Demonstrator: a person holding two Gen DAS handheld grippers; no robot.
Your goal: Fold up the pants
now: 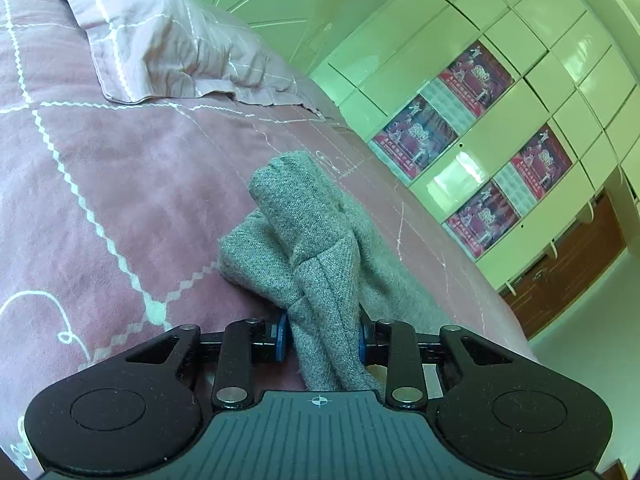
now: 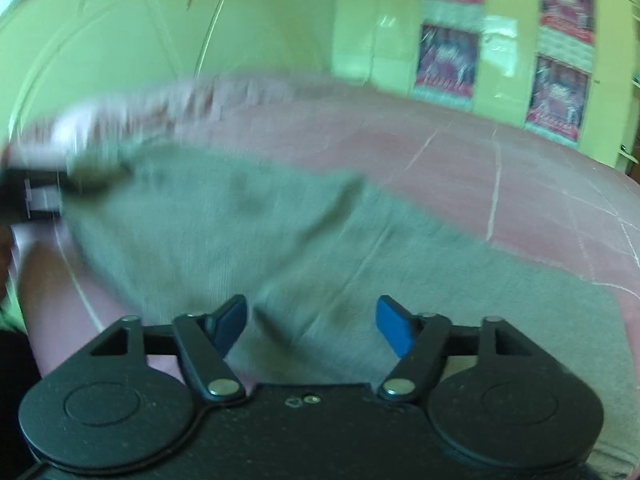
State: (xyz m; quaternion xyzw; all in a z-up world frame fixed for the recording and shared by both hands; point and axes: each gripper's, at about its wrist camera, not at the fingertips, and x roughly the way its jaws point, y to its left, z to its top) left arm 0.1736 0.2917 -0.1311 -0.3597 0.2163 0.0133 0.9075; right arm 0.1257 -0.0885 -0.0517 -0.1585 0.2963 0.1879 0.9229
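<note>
We have the grey knitted pants (image 1: 316,240) bunched on the pink quilted bedspread (image 1: 120,200).
Our left gripper (image 1: 322,338) is clamped on a fold at six o'clock; our right gripper (image 2: 312,326) hangs over the fabric, jaws apart.

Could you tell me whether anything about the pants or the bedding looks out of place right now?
The grey pants are bunched and twisted into a ridge where the left gripper pinches them, not lying flat on the pink bedspread. The pillow looks rumpled; nothing seems damaged.
</note>
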